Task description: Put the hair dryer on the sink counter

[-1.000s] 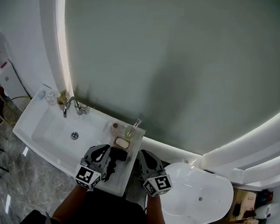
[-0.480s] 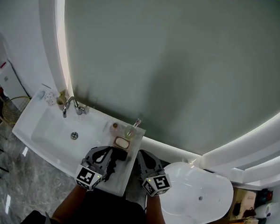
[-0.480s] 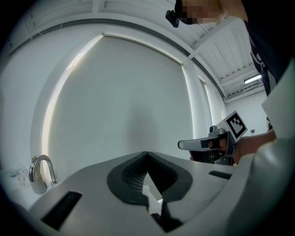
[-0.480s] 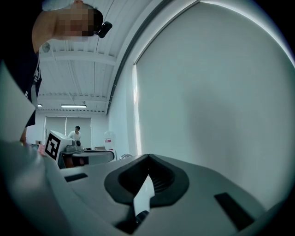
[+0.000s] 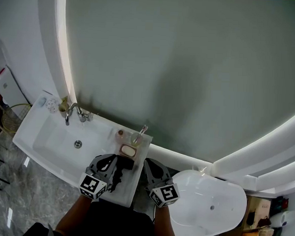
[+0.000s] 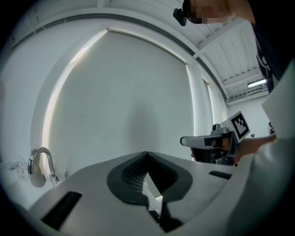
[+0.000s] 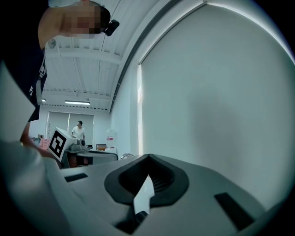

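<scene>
Left gripper (image 6: 146,154): jaws fully together, tips meeting, nothing between them. Right gripper (image 7: 148,156): the same, jaws closed tip to tip and empty. Both point level toward the big arched mirror (image 5: 190,68) with its lit rim.

In the head view the black hair dryer (image 5: 118,172) lies on the sink counter (image 5: 133,183), on the slab to the right of the basin (image 5: 51,141). It sits just beside the left gripper, on that gripper's right side; cannot tell whether they touch. The right gripper hangs past the counter's right edge, between the counter and a white oval bowl (image 5: 217,191), apart from the dryer.

Behind the dryer on the same slab: a soap dish (image 5: 128,150) with a pale bar, and a cup (image 5: 136,138) near the wall with something sticking out of it. A chrome faucet (image 5: 73,110) stands at the back of the basin, well apart from the dryer, and shows at the lower left of the left gripper view. A person (image 7: 79,129) stands far off in the right gripper view.
</scene>
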The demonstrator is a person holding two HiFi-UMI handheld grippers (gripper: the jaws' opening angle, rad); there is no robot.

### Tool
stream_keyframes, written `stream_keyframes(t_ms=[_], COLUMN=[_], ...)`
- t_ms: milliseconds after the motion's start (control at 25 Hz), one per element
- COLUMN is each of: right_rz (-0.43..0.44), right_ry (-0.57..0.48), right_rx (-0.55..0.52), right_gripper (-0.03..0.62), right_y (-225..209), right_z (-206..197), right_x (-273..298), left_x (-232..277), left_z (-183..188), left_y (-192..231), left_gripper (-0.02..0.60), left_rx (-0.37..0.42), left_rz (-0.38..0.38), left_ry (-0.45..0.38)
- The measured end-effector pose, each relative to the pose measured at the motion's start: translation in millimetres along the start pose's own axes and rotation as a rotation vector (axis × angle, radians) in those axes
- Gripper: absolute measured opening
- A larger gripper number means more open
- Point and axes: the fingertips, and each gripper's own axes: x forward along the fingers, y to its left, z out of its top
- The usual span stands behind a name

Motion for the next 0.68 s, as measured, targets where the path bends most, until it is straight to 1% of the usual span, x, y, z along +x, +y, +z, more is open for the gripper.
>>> stream_keyframes(t_ms=[200, 480, 680], right_rz=[0.004, 0.018, 0.028], right_ry=[0.013, 0.014, 0.010], right_rx=[-0.041, -0.049, -0.043], right_gripper=[0.028, 0.028, 0.028], right_y=[2.4, 5.5, 8.5], right_z=[0.1, 1.7, 0.3], right_x=[3.0, 3.6, 5.7], left_x=[0.3, 0.0, -1.3], left_z=[2.8, -5.3, -3.2], left_y=[0.0, 1.5, 1.5], left_gripper=[0.023, 0.023, 0.023], left_rx=[-0.008, -0.019, -0.019], left_rz=[-0.006, -0.001, -0.009], left_ry=[-0.014, 0.014, 0.007])
